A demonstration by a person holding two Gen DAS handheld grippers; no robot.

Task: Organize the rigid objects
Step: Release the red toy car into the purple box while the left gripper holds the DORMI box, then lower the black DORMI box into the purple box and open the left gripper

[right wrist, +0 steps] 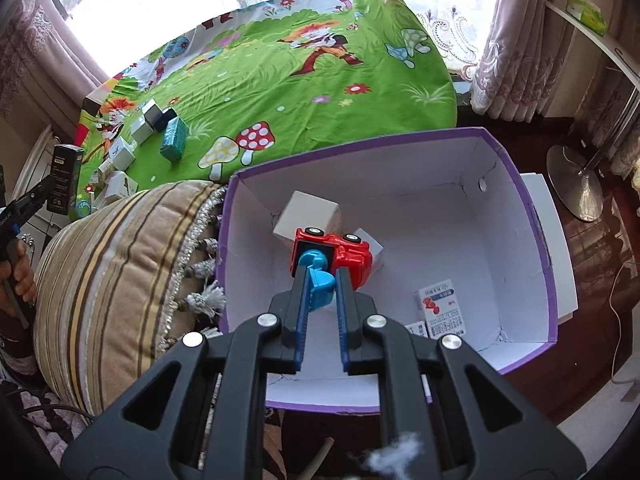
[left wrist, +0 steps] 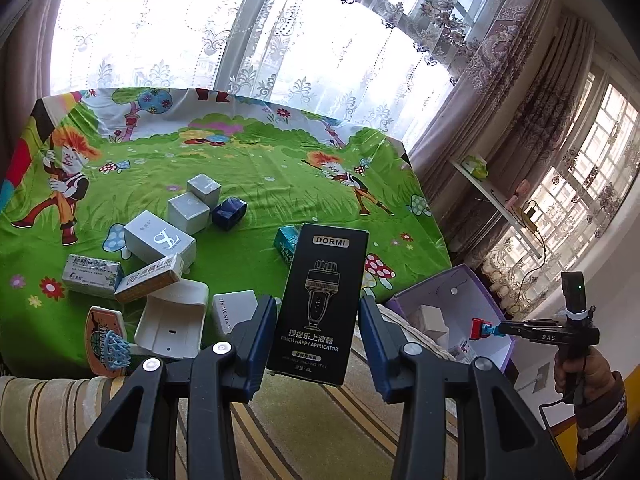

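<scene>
A tall black carton (left wrist: pixel 319 304) marked DORMI is held upright between the two blue pads of the left gripper (left wrist: pixel 318 338), whose jaws are closed on its lower half. From the right wrist view the same carton (right wrist: pixel 66 184) is seen at the far left edge, clamped in that gripper above the edge of the table. Behind it a green cartoon cloth (left wrist: pixel 256 176) is spread over the table, and a scatter of small boxes is left on it: two grey cubes (left wrist: pixel 196 202), a dark blue box (left wrist: pixel 229 213), a white box (left wrist: pixel 159 240) with silver lettering, a teal box (left wrist: pixel 287 243) partly hidden by the carton, and several flat packs near the front edge. A basketball-hoop toy (left wrist: pixel 108 344) is seen at the front left corner.

A red and blue toy truck (right wrist: pixel 330 260) is gripped by the right gripper (right wrist: pixel 322 284), its jaws shut tight on the blue rear part, and it is held over the inside of a purple-edged cardboard box (right wrist: pixel 520 184). The truck is tilted with its wheels turned upward. On the white floor of the box a plain white cube (right wrist: pixel 308 212) and a red-and-white medicine pack (right wrist: pixel 442 312) are already laid. A striped cushion (right wrist: pixel 120 264) is pressed against the left wall of the box.
</scene>
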